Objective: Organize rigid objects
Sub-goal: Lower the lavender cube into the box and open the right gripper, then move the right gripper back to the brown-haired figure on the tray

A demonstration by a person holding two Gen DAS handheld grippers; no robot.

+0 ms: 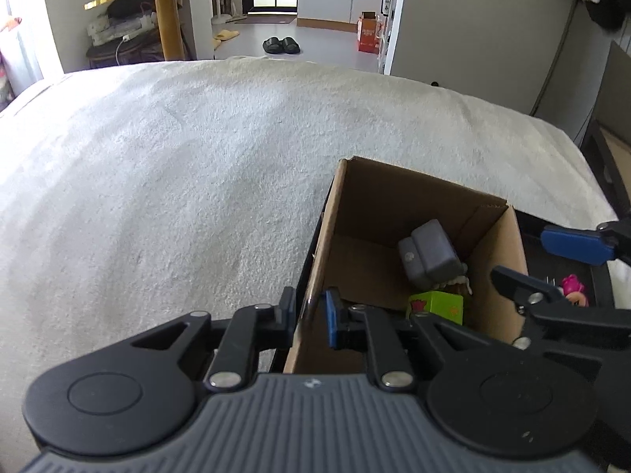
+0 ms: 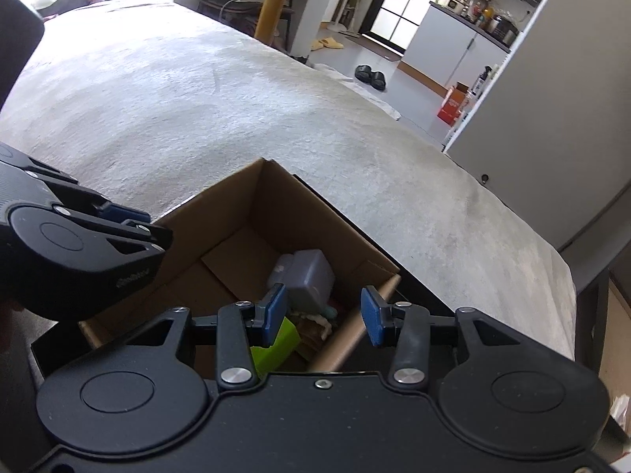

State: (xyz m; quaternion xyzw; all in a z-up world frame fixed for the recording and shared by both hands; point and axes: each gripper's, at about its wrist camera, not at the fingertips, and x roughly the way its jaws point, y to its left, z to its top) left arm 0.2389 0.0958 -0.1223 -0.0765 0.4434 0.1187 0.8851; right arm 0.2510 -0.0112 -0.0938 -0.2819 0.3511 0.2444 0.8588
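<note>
My left gripper [image 1: 309,313] pinches the near-left wall of the cardboard box [image 1: 414,197], one pad outside and one inside, and I judge its job is to steady the box while the other hand works, so I want that grip kept firm and level without tilting the wall. My right gripper [image 2: 323,315] hovers over the open top, jaws spread with nothing between them; I should lift it straight clear of the right wall before going for another piece. Inside the box a grey block-shaped object [image 1: 428,252] leans toward the far corner, a lime-green carton [image 1: 437,307] stands near it, and something tan lies between them that I cannot identify. The box sits on the pale cloth-covered table [image 1: 197,157].
</note>
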